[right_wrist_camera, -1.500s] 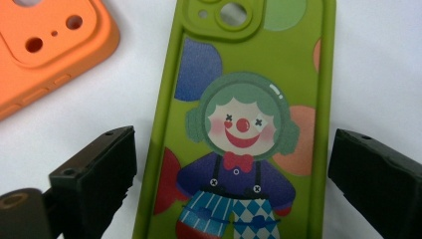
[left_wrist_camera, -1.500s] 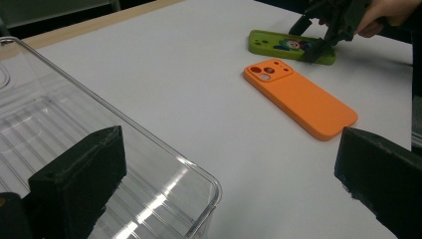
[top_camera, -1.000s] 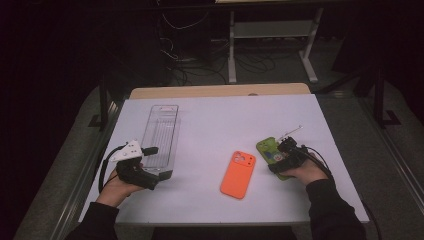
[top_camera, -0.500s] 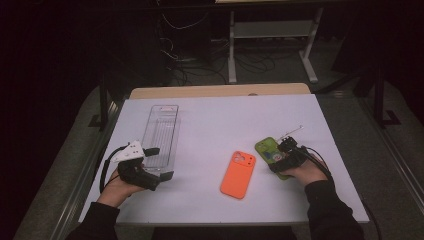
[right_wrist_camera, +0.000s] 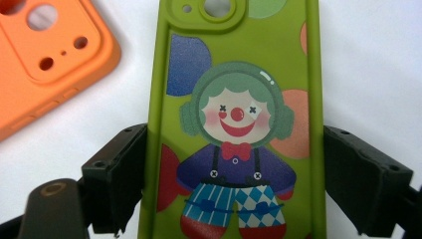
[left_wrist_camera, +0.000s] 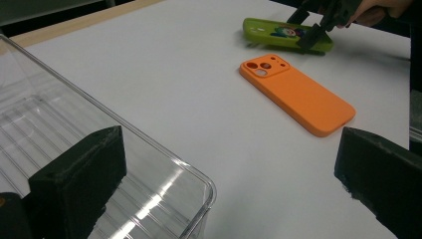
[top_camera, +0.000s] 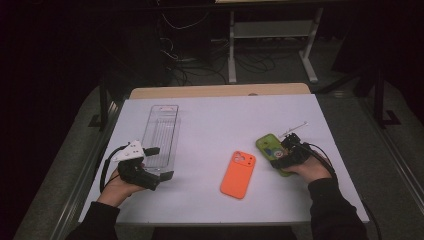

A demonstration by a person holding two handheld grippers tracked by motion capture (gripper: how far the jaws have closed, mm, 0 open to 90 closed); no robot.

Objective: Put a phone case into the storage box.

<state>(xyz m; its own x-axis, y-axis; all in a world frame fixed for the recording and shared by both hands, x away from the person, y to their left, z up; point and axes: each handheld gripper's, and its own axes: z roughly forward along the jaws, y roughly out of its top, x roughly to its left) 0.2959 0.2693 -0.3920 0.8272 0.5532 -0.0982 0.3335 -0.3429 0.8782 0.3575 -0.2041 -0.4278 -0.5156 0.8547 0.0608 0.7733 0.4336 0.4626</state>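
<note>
Two tongs are in my hands at the near edge of the white table (top_camera: 210,120). My right gripper (right_wrist_camera: 234,184) straddles the green case (right_wrist_camera: 239,99), a glossy rubbery shell printed with a clown; both black pads sit against its long edges, so I am grasping it where it lies flat on the table's right side. Its jaws have just been closing a little around it. Just beside it lies the orange case (top_camera: 238,174), matte, round-cornered. My left gripper (left_wrist_camera: 224,194) stands released, one jaw inside the near end of the clear ribbed plastic tray (top_camera: 161,132), the other outside its wall.
</note>
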